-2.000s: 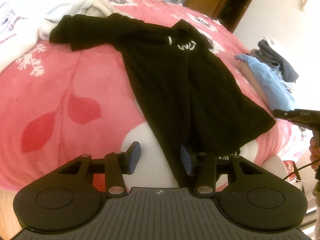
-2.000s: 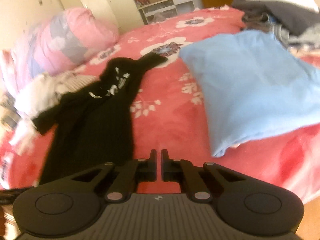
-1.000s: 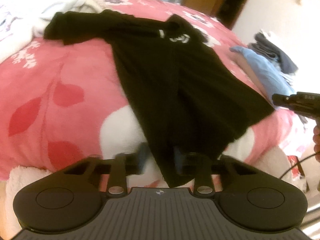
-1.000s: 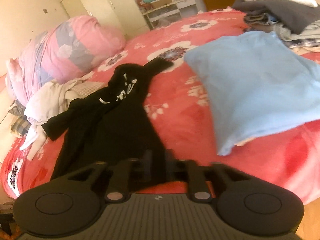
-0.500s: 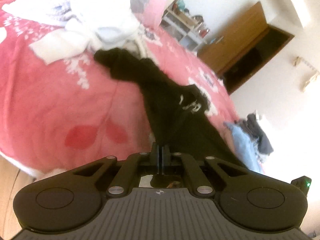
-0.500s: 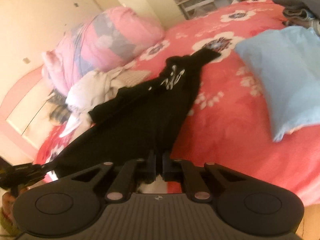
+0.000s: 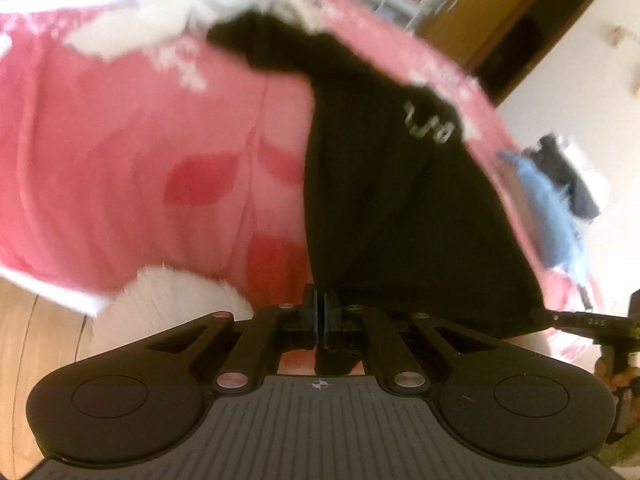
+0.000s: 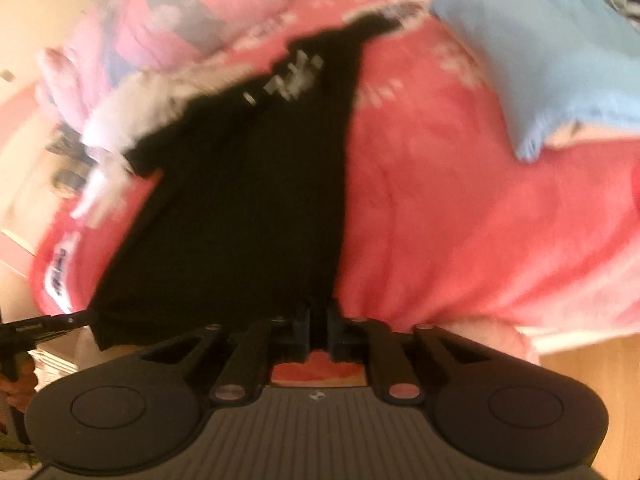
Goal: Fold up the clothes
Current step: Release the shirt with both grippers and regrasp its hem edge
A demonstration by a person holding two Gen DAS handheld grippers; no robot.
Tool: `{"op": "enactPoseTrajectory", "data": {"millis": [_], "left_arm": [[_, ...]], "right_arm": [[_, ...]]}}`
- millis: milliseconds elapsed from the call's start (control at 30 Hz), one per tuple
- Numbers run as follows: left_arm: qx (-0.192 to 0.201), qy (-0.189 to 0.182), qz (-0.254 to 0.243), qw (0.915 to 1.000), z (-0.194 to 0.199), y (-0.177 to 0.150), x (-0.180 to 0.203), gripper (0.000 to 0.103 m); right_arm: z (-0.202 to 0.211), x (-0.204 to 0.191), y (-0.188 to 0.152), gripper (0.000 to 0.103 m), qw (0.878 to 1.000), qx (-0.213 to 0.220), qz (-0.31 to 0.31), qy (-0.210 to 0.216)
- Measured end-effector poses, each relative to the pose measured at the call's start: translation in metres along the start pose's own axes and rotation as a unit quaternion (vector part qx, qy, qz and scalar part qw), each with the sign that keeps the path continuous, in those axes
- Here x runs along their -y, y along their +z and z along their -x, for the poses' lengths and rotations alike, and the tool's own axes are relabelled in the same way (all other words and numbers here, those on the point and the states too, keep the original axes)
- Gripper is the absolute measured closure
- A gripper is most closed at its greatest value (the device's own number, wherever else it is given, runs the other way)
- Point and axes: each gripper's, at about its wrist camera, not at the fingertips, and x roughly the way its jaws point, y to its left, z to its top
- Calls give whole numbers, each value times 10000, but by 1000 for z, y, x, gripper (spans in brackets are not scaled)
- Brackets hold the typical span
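Left tongs [image 7: 320, 312], jaws pressed together on the near hem corner of the black shirt [image 7: 400, 200]; right tongs [image 8: 318, 328], jaws narrowly parted with the opposite hem corner pinched between them. From both tongs the shirt stretches forward and away across the pink bedspread [image 7: 120, 160], its white chest print [image 7: 430, 126] toward the far end. In the left wrist view the right tongs appear at the right edge, beside the hem. Beyond the shirt's far sleeve lies a white pile of laundry [image 7: 180, 8]; to the right of the right tongs, well apart, rests a light blue garment [image 8: 540, 52]. Both views are motion-blurred.
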Motion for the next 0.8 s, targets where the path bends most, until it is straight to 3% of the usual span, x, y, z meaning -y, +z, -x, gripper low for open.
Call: {"op": "enactPoseTrajectory", "data": {"millis": [33, 100, 133, 267, 367, 500, 567, 667, 800], "left_arm": [[-61, -4, -30, 10000, -3, 0, 0, 99], [-49, -15, -79, 10000, -2, 3, -1, 87], [40, -22, -98, 9999, 2, 8, -2, 78], [338, 52, -237, 9991, 9, 35, -4, 74], [534, 221, -435, 9974, -5, 65, 0, 72], [739, 439, -749, 9935, -53, 112, 6, 61], [745, 593, -898, 9914, -82, 137, 11, 50], [777, 856, -1289, 9849, -119, 159, 23, 42], [809, 1115, -1657, 9765, -158, 182, 33, 41]], "right_arm": [[5, 0, 1, 70, 10000, 41, 5, 35], [25, -2, 5, 46, 9995, 271, 141, 2], [33, 0, 10, 43, 9990, 417, 149, 25], [65, 8, 34, 38, 9946, 1015, 149, 139], [57, 13, 68, 38, 9915, 1286, 10, 189], [7, 11, 124, 38, 9903, 1357, -169, 263], [-30, 16, 158, 38, 9903, 1262, -465, 361], [-83, 26, 205, 38, 9882, 1130, -972, 351], [-139, 42, 260, 37, 9853, 990, -1390, 83]]}}
